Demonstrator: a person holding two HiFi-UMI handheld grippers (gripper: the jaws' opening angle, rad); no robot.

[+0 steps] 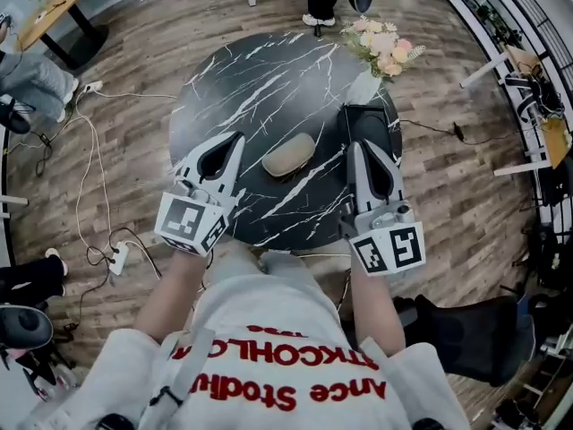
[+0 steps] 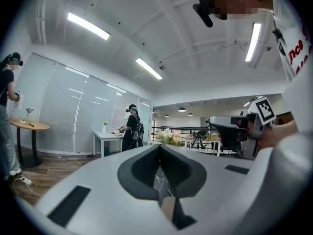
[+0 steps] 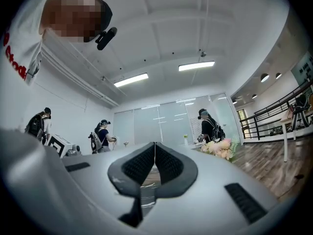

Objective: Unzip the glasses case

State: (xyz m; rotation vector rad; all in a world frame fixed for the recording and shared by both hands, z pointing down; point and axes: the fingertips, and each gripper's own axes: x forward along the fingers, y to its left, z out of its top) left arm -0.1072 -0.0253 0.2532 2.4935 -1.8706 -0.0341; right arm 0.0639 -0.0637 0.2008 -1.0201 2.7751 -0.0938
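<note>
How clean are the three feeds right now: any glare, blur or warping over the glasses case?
Head view: even light, glasses case sharp on the dark table, no glare on it, room edges bowed. Left gripper view: strong fisheye, black corners, ceiling lights bright. Right gripper view: same fisheye and dark corners.

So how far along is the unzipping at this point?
Done: nothing; the glasses case looks shut on the table, untouched. In hand: nothing; left gripper and right gripper flank it, jaws together, empty. Left: hold the case, catch the zip pull, run it round.
</note>
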